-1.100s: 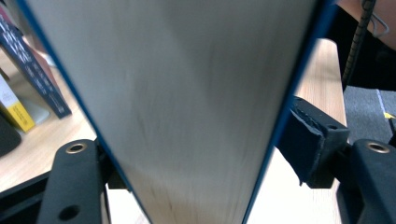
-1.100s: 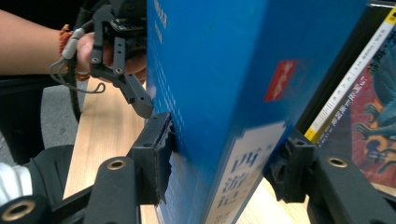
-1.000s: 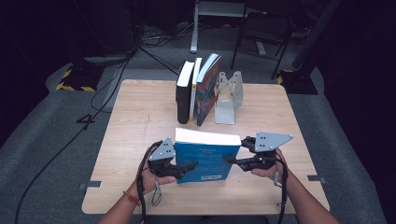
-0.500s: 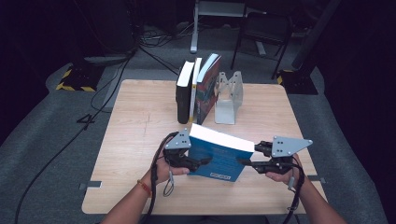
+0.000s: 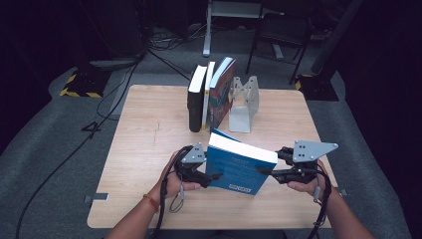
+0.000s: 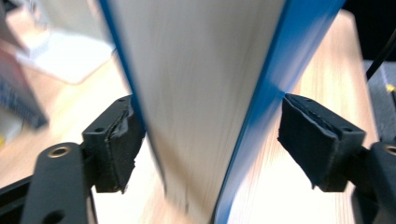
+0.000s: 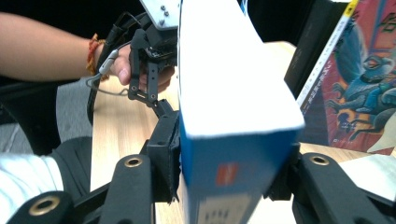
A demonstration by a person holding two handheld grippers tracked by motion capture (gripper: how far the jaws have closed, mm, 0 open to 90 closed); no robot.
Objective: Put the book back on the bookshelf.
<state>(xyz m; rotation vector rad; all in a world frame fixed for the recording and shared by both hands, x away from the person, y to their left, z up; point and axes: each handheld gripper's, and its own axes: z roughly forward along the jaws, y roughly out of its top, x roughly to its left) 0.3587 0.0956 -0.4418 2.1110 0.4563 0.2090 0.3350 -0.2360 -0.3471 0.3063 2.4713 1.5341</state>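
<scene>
R claw pinches the blue book at its spine end, one jaw on each cover. L claw has just been opening; its jaws stand off both covers w/ the page edge between them, not pressing. So the book hangs on the R claw alone, tilted, low over the bench. Long side runs claw to claw. The standing books & white bookend sit just behind it, so R is prob. the one to carry it there.
</scene>
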